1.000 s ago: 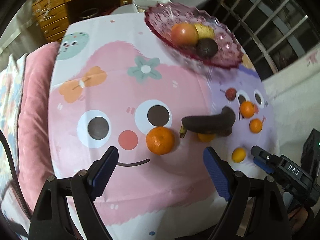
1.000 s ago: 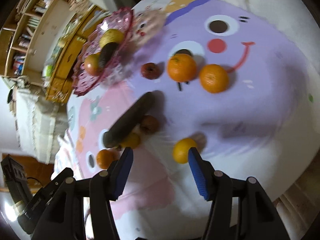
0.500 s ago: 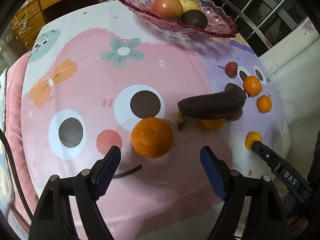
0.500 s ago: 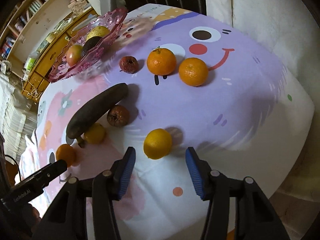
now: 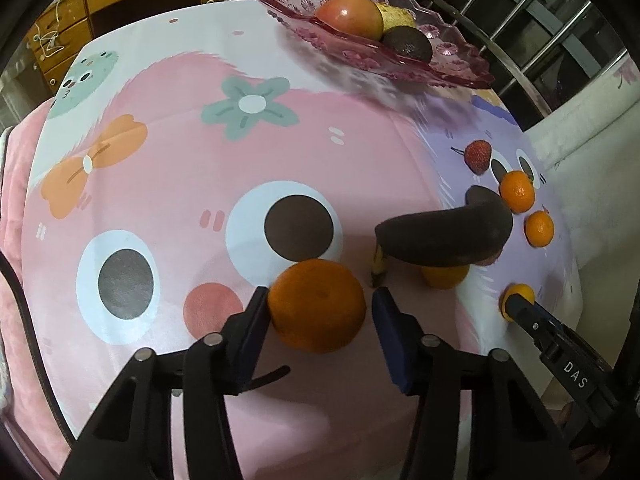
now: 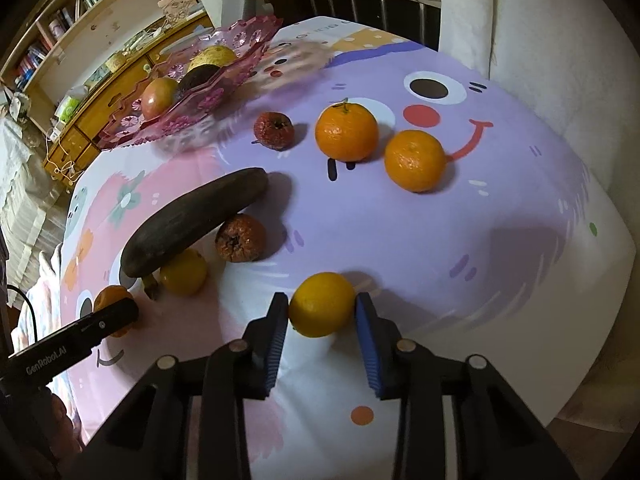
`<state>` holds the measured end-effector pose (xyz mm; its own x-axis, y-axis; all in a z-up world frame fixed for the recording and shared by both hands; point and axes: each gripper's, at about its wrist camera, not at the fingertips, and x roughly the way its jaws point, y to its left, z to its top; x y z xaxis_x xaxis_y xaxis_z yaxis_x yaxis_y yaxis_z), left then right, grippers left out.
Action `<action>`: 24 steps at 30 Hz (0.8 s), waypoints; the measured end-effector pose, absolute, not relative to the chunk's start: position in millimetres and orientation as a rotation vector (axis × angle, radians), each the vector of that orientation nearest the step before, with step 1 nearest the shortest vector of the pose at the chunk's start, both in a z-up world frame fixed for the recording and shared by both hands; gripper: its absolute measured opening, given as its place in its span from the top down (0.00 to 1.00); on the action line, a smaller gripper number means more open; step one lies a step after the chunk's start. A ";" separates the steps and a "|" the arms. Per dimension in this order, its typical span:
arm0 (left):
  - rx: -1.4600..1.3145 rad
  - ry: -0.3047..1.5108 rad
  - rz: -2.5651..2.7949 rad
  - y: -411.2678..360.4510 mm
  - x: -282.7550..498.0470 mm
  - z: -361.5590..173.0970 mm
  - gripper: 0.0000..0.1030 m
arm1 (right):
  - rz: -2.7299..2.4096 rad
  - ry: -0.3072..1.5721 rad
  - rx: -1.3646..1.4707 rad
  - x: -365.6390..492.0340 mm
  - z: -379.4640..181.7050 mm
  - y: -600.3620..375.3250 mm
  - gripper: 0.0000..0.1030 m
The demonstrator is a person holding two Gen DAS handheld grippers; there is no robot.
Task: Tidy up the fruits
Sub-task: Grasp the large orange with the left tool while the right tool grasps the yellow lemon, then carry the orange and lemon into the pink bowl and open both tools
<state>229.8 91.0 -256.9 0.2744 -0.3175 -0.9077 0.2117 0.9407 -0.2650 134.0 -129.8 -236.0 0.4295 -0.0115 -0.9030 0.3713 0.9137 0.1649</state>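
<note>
My left gripper has its jaws around a large orange on the pink cartoon tablecloth; the left pad touches it, the right pad stands a hair off. My right gripper is shut on a small yellow-orange citrus near the table's front. A pink glass fruit dish at the back holds an apple, a yellow fruit and a dark one. A blackened banana lies between the grippers.
Two oranges, two shrivelled red fruits and a yellow citrus under the banana lie on the purple side. A window grille and a wooden cabinet stand behind the table.
Both grippers moved forward and down and narrowed: the left around the large orange, the right onto the small citrus.
</note>
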 end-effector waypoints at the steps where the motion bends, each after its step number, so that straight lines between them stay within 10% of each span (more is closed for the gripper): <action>1: -0.097 1.240 -0.351 91.6 231.0 -257.2 0.56 | -0.243 1.110 0.367 134.8 -236.0 -130.5 0.67; 24: -0.179 1.092 -0.216 79.3 259.1 -193.9 0.58 | 0.036 0.993 0.203 203.0 -157.7 -142.5 0.68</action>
<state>259.1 79.3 -193.9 0.4431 -0.2605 -0.8578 0.0851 0.9648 -0.2490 203.0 -142.5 -157.7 0.5475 0.1224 -0.8278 0.0626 0.9805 0.1863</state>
